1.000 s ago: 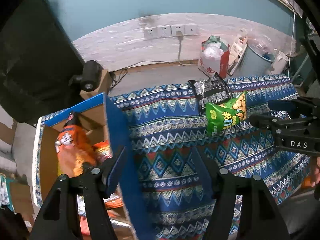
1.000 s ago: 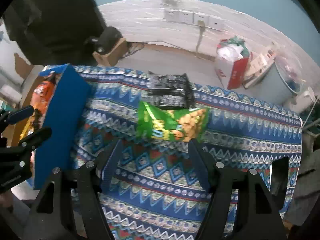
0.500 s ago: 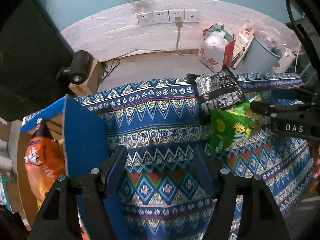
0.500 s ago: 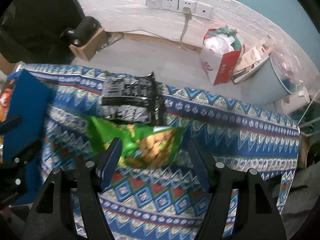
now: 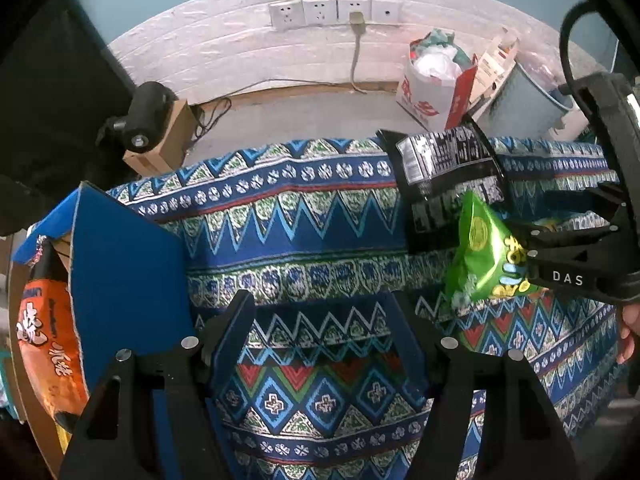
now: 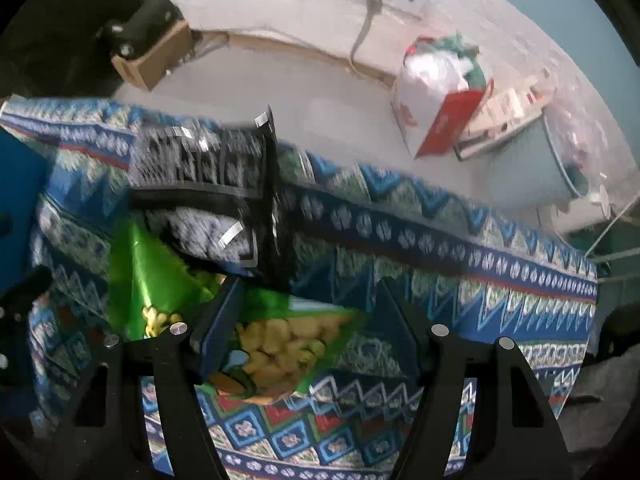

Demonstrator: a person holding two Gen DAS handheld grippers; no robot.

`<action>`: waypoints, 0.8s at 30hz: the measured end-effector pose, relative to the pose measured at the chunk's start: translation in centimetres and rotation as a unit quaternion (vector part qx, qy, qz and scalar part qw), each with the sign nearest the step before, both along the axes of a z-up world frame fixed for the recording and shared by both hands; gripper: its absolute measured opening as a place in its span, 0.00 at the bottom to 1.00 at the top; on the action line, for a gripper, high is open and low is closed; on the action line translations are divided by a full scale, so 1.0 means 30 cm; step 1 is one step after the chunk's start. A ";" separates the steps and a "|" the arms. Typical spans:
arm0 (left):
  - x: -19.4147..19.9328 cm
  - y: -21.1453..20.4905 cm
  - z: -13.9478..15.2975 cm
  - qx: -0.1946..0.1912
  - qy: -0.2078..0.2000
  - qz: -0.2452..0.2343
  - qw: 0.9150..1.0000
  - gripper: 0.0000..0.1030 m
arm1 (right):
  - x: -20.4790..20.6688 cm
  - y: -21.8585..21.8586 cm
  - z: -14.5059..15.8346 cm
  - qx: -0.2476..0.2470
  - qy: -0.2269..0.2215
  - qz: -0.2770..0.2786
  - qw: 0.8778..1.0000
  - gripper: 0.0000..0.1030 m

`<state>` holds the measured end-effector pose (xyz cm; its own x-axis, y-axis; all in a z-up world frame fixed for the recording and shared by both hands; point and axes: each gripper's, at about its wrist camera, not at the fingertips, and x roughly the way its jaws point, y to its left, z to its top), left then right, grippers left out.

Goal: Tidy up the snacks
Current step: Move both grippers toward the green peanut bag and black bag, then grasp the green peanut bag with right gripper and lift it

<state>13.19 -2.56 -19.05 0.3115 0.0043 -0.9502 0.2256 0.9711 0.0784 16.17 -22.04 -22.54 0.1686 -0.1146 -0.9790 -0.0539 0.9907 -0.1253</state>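
A green snack bag [image 6: 276, 340] lies on the patterned tablecloth [image 5: 304, 208], its upper corner overlapping a black snack bag [image 6: 208, 184]. My right gripper [image 6: 308, 292] hangs open just above the green bag; its left finger covers part of the bag and the pads do not press on it. The left wrist view shows the green bag [image 5: 480, 260] and black bag [image 5: 444, 176] at the right. My left gripper [image 5: 318, 304] is open over bare cloth, holding nothing. At the left stands a blue-flapped cardboard box [image 5: 120, 272] with an orange snack bag [image 5: 44, 332] inside.
Beyond the table's far edge the floor holds a red and white bag [image 5: 436, 84], a grey bin [image 5: 524, 100] and a small cardboard box with a black device [image 5: 152, 128] on it. Wall sockets [image 5: 336, 12] with one cable plugged in sit behind.
Both grippers have come down closer to the cloth. The right one now stands over the green bag. In the left view the box has slid toward the left edge.
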 end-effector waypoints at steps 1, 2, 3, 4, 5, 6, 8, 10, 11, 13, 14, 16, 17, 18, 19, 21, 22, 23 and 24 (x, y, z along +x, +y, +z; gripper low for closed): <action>-0.005 -0.004 0.000 0.002 0.000 -0.003 1.000 0.67 | -0.011 -0.007 -0.004 0.001 0.004 -0.003 1.000 0.66; -0.009 -0.005 0.000 0.004 0.000 -0.005 1.000 0.67 | -0.029 -0.020 -0.008 0.002 0.011 -0.009 1.000 0.66; -0.015 -0.009 0.000 0.006 0.000 -0.007 1.000 0.67 | -0.042 -0.028 -0.010 0.004 0.014 -0.012 1.000 0.66; -0.025 -0.014 0.001 0.008 0.001 -0.011 1.000 0.67 | -0.062 -0.037 -0.012 0.006 0.018 -0.015 1.000 0.66; -0.031 -0.017 0.002 0.009 0.002 -0.013 1.000 0.67 | -0.088 -0.052 -0.016 0.007 0.025 -0.019 0.999 0.66; -0.039 -0.022 0.003 0.010 0.003 -0.016 1.000 0.67 | -0.106 -0.064 -0.019 0.006 0.029 -0.023 0.999 0.66; -0.062 -0.033 0.006 0.011 0.003 -0.022 1.000 0.67 | -0.155 -0.077 -0.027 0.007 0.039 -0.028 0.999 0.66; -0.084 -0.041 0.010 0.013 0.003 -0.030 0.999 0.67 | -0.203 -0.097 -0.040 0.009 0.045 -0.032 0.998 0.66; -0.090 -0.044 0.011 0.014 0.003 -0.032 0.999 0.67 | -0.219 -0.105 -0.042 0.009 0.045 -0.035 0.998 0.66; -0.110 -0.055 0.020 0.020 -0.002 -0.038 0.999 0.67 | -0.253 -0.129 -0.043 0.012 0.043 -0.050 0.998 0.66; -0.117 -0.058 0.024 0.022 -0.004 -0.039 0.999 0.67 | -0.272 -0.149 -0.036 0.019 0.038 -0.064 0.997 0.66; -0.130 -0.064 0.032 0.025 -0.007 -0.042 0.999 0.69 | -0.300 -0.176 -0.015 0.035 0.029 -0.087 0.995 0.66; -0.136 -0.067 0.034 0.027 -0.009 -0.042 0.999 0.69 | -0.312 -0.183 -0.001 0.045 0.023 -0.096 0.994 0.66; -0.144 -0.068 0.036 0.030 -0.010 -0.042 0.999 0.69 | -0.319 -0.187 0.010 0.051 0.019 -0.099 0.994 0.66; -0.150 -0.067 0.038 0.034 -0.012 -0.042 0.998 0.69 | -0.325 -0.183 0.025 0.056 0.014 -0.100 0.993 0.66; -0.152 -0.061 0.040 0.037 -0.013 -0.040 0.998 0.69 | -0.330 -0.160 0.061 0.070 0.001 -0.098 0.993 0.67; -0.152 -0.057 0.041 0.037 -0.015 -0.038 0.998 0.69 | -0.327 -0.146 0.078 0.079 -0.006 -0.096 0.992 0.67; -0.151 -0.053 0.041 0.036 -0.016 -0.037 0.999 0.69 | -0.321 -0.130 0.091 0.089 -0.011 -0.095 0.991 0.67; -0.149 -0.049 0.041 0.036 -0.017 -0.037 0.999 0.69 | -0.312 -0.113 0.101 0.099 -0.014 -0.095 0.990 0.70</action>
<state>8.72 -4.02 -17.81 0.3460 0.0475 -0.9370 0.2919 0.9437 0.1556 6.81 -25.42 -19.50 0.1895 0.0476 -0.9807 0.1357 0.9880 0.0741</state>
